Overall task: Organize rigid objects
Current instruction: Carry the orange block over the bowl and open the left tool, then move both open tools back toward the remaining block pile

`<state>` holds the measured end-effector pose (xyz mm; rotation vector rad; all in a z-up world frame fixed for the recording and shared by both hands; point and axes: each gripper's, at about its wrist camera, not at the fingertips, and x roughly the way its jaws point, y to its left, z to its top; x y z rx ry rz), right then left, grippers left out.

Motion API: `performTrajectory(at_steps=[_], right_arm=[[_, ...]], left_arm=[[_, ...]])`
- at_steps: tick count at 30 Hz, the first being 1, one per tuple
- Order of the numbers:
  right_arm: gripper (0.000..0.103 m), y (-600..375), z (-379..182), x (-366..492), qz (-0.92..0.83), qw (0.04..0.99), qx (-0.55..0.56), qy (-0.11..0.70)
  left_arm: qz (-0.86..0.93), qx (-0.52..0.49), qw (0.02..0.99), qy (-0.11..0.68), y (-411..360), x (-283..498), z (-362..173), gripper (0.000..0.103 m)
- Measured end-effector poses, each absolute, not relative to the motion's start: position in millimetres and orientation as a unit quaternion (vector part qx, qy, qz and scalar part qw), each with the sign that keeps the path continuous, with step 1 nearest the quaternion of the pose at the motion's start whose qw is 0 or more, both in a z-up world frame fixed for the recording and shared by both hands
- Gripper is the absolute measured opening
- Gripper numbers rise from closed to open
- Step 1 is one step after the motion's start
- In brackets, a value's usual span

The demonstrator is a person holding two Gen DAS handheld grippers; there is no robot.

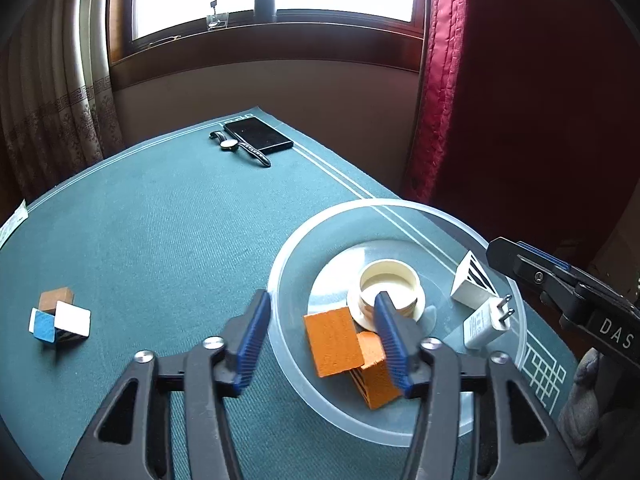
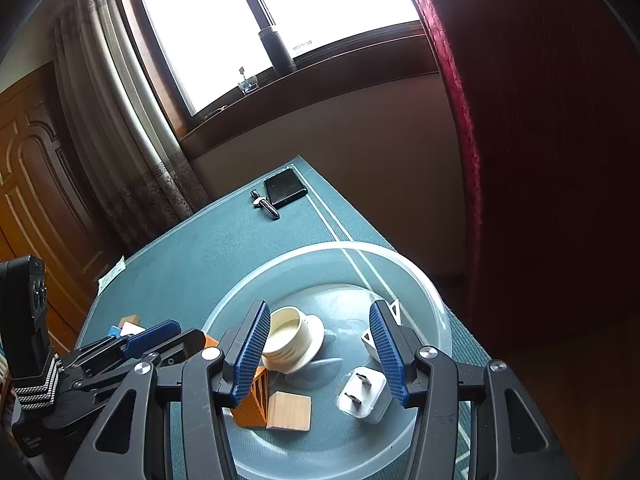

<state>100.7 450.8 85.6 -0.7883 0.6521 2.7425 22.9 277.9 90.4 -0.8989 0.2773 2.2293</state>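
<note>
Left wrist view: the left gripper (image 1: 322,314) is hanging over the near rim of a clear, round plastic bowl (image 1: 280,280), its ribbed blue fingers (image 1: 252,340) standing apart with nothing between the pads. Inside the bowl an orange block (image 1: 332,340) with a rough face is lying flat against a second orange block (image 1: 374,372); a cream threaded cap (image 1: 390,284), a white wedge with black stripes (image 1: 472,280) and a white plug adapter (image 1: 486,320) are sitting farther in. A small cluster of blocks (image 1: 60,316) (brown, white, blue) is resting well apart on the woven teal surface (image 1: 160,232), with open mat in between. A black phone (image 1: 258,134) and a wristwatch (image 1: 236,146) are lying by the far edge. The right gripper (image 1: 560,284) is reaching in from the right.

Right wrist view: the right gripper (image 2: 320,350) is hovering over the same bowl (image 2: 436,300), fingers (image 2: 386,344) apart and gripping nothing. Below them a pale wooden cube (image 2: 290,410) is touching the orange wedge-faced block (image 2: 250,404); the adapter (image 2: 366,398) is lying just beside the right finger. The left gripper (image 2: 156,338) is crowding the bowl's left rim.
</note>
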Motion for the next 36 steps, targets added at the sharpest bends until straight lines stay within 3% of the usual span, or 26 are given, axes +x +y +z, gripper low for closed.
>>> performTrajectory(at_steps=[1, 5, 8, 15, 21, 27, 36], right_arm=[[0.055, 450.5, 85.8, 101.0, 0.932, 0.107, -0.267, 0.221], [0.055, 448.9, 85.8, 100.7, 0.933, 0.108, -0.266, 0.218], [0.055, 446.5, 85.3, 99.5, 0.933, 0.107, -0.268, 0.215], [0.055, 444.1, 83.5, 97.5, 0.934, 0.105, -0.271, 0.209], [0.055, 443.0, 82.6, 97.7, 0.935, 0.103, -0.266, 0.209], [0.062, 436.3, 79.5, 96.6, 0.939, 0.100, -0.257, 0.204], [0.063, 416.0, 75.8, 89.2, 0.941, 0.083, -0.278, 0.172]], left_arm=[[0.867, -0.338, 0.349, 0.108, 276.5, 24.8, 91.4, 0.076], [0.883, -0.317, 0.323, 0.126, 272.9, 27.2, 94.4, 0.078], [0.894, -0.309, 0.294, 0.139, 269.8, 25.7, 94.6, 0.086], [0.887, -0.331, 0.307, 0.094, 255.0, 12.7, 90.1, 0.086], [0.864, -0.352, 0.359, 0.002, 228.4, 2.5, 84.1, 0.086], [0.881, -0.349, 0.319, 0.015, 214.3, -0.1, 82.5, 0.086], [0.895, -0.359, 0.264, 0.019, 182.1, -10.0, 76.1, 0.085]])
